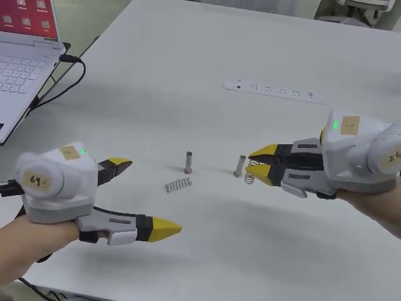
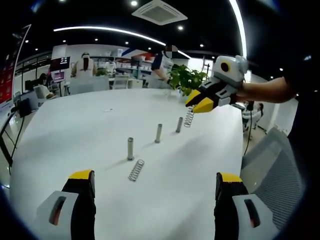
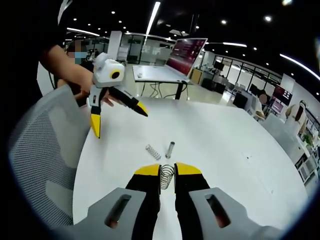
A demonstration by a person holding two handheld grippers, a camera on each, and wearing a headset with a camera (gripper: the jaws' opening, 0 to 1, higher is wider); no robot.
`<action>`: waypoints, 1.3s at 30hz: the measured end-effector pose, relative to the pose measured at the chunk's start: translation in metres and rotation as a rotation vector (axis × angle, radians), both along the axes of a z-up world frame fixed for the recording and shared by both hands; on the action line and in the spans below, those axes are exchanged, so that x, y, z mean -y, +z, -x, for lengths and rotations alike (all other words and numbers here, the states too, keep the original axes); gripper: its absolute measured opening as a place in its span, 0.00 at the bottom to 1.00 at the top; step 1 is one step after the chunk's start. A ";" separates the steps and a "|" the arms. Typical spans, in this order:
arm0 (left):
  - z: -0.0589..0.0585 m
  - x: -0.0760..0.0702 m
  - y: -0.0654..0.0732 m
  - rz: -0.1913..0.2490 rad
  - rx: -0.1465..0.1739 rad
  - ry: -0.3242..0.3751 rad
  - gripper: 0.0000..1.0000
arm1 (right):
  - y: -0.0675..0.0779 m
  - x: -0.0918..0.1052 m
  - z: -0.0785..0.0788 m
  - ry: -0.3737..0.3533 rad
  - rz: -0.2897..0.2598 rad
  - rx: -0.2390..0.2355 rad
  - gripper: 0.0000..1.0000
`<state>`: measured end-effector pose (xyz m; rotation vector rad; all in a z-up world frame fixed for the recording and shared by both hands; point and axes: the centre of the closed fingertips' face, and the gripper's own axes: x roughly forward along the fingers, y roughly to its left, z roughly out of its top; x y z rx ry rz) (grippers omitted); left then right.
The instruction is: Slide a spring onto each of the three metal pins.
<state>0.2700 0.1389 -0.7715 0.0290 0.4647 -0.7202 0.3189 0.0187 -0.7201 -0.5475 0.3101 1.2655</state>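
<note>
The right gripper (image 1: 255, 164) is pinching the held spring (image 3: 167, 176), jaws nearly closed, a pin (image 1: 240, 165) just at its 9 o'clock. The left gripper (image 1: 150, 195) is hovering wide open, empty, a loose spring (image 1: 178, 184) lying at its 2 o'clock.

three bare metal pins (image 2: 158, 133) stand upright in a row on the desk (image 2: 75, 130). one spring (image 2: 136, 170) lies flat beside the end pin. a second spring (image 3: 167, 177) is pinched in the right tongs (image 3: 168, 170).

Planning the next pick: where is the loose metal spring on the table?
In the head view the loose coiled metal spring lies on the white table, just in front of the left-hand upright metal pin.
</note>
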 end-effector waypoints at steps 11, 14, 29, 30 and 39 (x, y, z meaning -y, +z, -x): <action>0.000 -0.003 -0.001 0.000 -0.003 0.006 0.98 | 0.003 -0.004 -0.031 -0.068 -0.020 -0.002 0.07; 0.000 -0.003 -0.002 0.000 -0.004 0.006 0.98 | 0.002 -0.006 -0.040 -0.086 -0.021 -0.005 0.07; 0.003 -0.014 -0.006 0.002 -0.012 0.033 0.98 | -0.009 -0.008 -0.066 -0.153 -0.027 -0.051 0.07; 0.003 -0.014 -0.007 0.001 -0.013 0.035 0.98 | -0.010 -0.008 -0.067 -0.154 -0.026 -0.051 0.07; 0.004 -0.016 -0.008 0.001 -0.018 0.039 0.98 | -0.014 -0.008 -0.071 -0.170 -0.031 -0.072 0.07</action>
